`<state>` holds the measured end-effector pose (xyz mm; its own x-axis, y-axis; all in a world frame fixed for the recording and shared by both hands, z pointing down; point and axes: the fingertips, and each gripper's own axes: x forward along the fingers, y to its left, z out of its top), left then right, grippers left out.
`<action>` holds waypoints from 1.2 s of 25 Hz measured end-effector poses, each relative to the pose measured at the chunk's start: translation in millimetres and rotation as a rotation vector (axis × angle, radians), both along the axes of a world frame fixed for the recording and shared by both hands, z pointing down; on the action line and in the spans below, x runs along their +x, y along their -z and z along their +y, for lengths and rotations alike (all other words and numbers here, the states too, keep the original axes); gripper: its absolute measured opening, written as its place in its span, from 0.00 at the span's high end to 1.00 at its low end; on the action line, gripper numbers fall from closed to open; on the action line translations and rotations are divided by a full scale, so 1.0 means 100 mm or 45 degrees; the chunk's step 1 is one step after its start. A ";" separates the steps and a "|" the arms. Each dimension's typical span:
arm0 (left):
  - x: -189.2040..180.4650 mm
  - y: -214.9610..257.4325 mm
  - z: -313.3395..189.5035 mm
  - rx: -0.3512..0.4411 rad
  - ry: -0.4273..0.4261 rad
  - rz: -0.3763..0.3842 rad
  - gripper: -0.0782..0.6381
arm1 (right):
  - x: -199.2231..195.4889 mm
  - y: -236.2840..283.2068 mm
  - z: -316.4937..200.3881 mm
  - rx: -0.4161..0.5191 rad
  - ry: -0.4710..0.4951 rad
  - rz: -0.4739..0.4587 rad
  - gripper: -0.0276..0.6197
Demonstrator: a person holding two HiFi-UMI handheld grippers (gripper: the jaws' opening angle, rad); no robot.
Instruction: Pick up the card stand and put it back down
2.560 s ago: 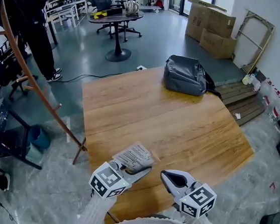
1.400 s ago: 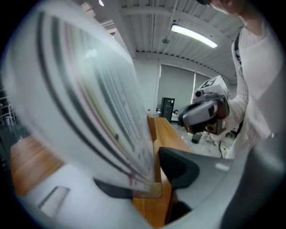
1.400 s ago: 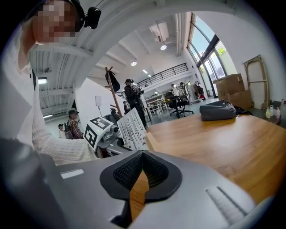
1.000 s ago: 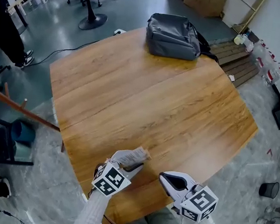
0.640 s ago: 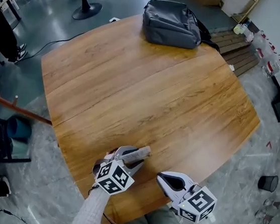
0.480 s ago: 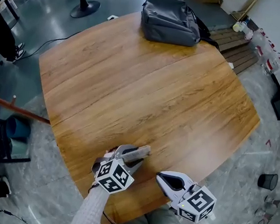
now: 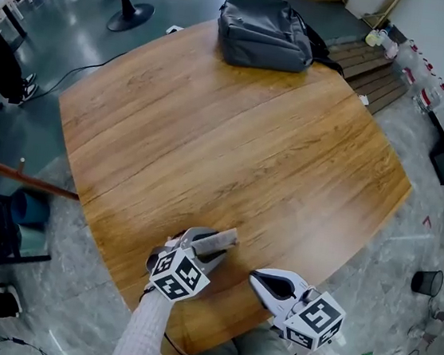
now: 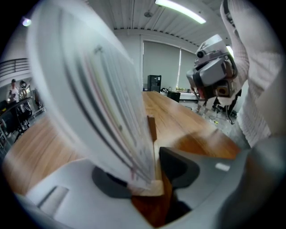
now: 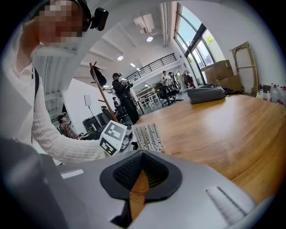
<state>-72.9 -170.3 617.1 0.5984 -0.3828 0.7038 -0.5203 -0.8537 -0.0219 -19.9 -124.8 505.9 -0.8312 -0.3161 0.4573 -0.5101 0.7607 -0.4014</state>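
Partly open, left tool (image 8: 151, 179) on card stand (image 8: 98, 98)

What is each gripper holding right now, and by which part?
Left gripper holds the card stand, clamped at its wooden base. Right gripper holds nothing; its jaws are together.

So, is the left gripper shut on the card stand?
Shut: the left gripper has its jaws pressed against both sides of the card stand at its wooden base.
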 end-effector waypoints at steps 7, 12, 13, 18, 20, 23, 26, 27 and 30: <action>0.01 0.00 -0.04 0.032 0.071 0.011 0.57 | -0.03 0.04 0.02 0.011 0.023 -0.019 0.96; -0.09 0.02 -0.03 0.050 0.159 -0.010 0.52 | -0.01 0.07 0.05 0.013 0.033 -0.022 0.96; -0.11 0.04 -0.02 0.055 0.191 0.001 0.52 | 0.00 0.07 0.07 0.014 0.037 -0.020 0.96; -0.32 0.24 0.00 0.059 0.374 0.073 0.52 | -0.02 0.19 0.08 0.053 0.059 -0.043 0.96; -0.37 0.32 0.07 0.054 0.412 0.082 0.52 | -0.03 0.27 0.10 0.070 0.069 -0.048 0.96; -0.42 0.47 0.19 0.072 0.445 0.073 0.52 | -0.06 0.38 0.11 0.107 0.092 -0.055 0.96; -0.44 0.72 0.30 0.116 0.498 0.128 0.54 | -0.11 0.50 0.13 0.145 0.121 -0.066 0.96; -0.43 0.82 0.35 0.129 0.520 0.164 0.57 | -0.13 0.53 0.14 0.156 0.130 -0.071 0.96; -0.38 1.10 0.49 0.185 0.563 0.258 0.65 | -0.16 0.60 0.15 0.187 0.138 -0.078 0.96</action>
